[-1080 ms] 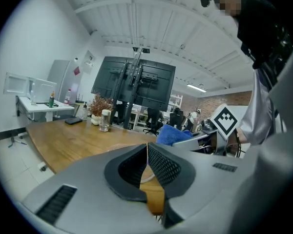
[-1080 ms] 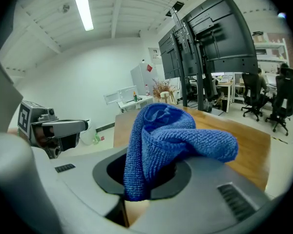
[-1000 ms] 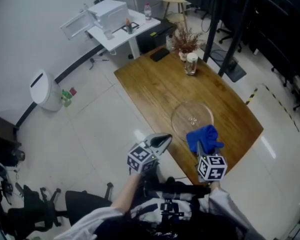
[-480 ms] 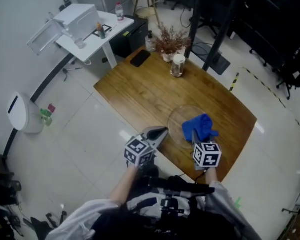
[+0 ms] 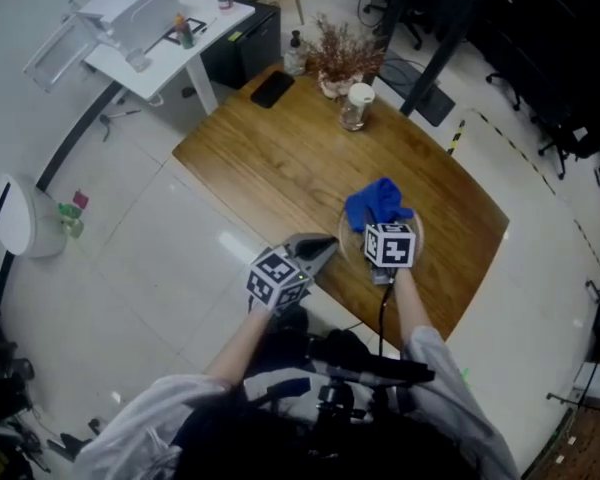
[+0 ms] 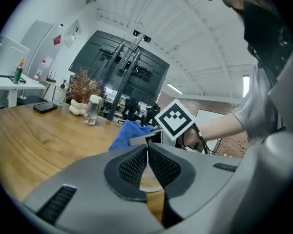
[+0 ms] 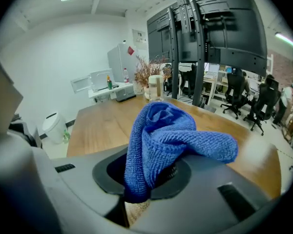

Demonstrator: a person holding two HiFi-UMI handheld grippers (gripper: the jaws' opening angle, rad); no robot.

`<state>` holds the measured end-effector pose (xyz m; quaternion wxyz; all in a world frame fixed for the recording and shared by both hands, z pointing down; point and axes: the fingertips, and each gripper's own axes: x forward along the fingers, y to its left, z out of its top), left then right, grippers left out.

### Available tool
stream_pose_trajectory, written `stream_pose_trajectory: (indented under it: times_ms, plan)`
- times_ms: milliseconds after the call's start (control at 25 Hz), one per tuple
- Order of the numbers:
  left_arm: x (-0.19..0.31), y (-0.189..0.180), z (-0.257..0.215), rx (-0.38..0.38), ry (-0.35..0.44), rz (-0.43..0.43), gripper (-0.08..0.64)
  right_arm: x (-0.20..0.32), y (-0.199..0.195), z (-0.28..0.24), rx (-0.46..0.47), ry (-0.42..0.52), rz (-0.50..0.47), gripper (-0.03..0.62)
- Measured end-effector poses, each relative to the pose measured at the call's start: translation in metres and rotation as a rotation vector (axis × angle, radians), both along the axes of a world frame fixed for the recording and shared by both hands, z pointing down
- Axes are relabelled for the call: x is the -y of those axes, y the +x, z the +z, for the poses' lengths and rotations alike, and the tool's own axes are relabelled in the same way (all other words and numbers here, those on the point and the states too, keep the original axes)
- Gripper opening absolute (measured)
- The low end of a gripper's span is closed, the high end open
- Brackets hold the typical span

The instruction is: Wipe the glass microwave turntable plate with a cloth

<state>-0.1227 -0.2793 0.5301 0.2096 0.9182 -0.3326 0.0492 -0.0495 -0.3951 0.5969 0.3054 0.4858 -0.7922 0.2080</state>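
Note:
The glass turntable plate (image 5: 349,240) lies on the wooden table (image 5: 270,158) near its front edge, and only part of its rim shows. My right gripper (image 5: 381,219) hovers over the plate, shut on a bunched blue cloth (image 5: 377,202). In the right gripper view the blue cloth (image 7: 161,130) bulges up out of the right gripper (image 7: 149,177) and hides the fingertips. My left gripper (image 5: 328,246) is at the table's near edge just left of the plate. Seen from its own camera, the left gripper (image 6: 147,149) is shut with nothing in it. The cloth (image 6: 128,133) shows beyond its jaws.
At the table's far end stand a glass jar with a white lid (image 5: 357,106), a vase of dried plants (image 5: 338,66) and a black phone (image 5: 272,89). A white side table with a microwave (image 5: 140,13) is behind, and a white bin (image 5: 15,215) stands on the floor at left.
My right gripper has carried the blue cloth forward from the table's near edge to over the plate. The left gripper stays shut by the table edge. The head view has shifted.

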Motion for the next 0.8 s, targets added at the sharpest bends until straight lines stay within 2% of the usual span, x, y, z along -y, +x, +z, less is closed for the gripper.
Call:
stream_pose_trajectory:
  times_ms: [120,360,560,800]
  plan:
    - [0.001,-0.004,0.0,-0.003,-0.014,0.023,0.002,-0.024,-0.002,0.009,-0.024,0.004,-0.025,0.08]
    - [0.012,-0.012,0.0,-0.032,-0.024,0.027,0.0,-0.074,0.009,0.015,0.063,-0.047,0.05,0.08]
    - [0.022,-0.001,0.004,-0.032,-0.027,0.058,0.0,-0.114,0.016,0.016,0.131,-0.084,0.099,0.08]
    - [0.029,0.017,0.004,-0.03,-0.032,0.111,0.0,-0.136,0.02,0.017,0.141,-0.107,0.09,0.08]
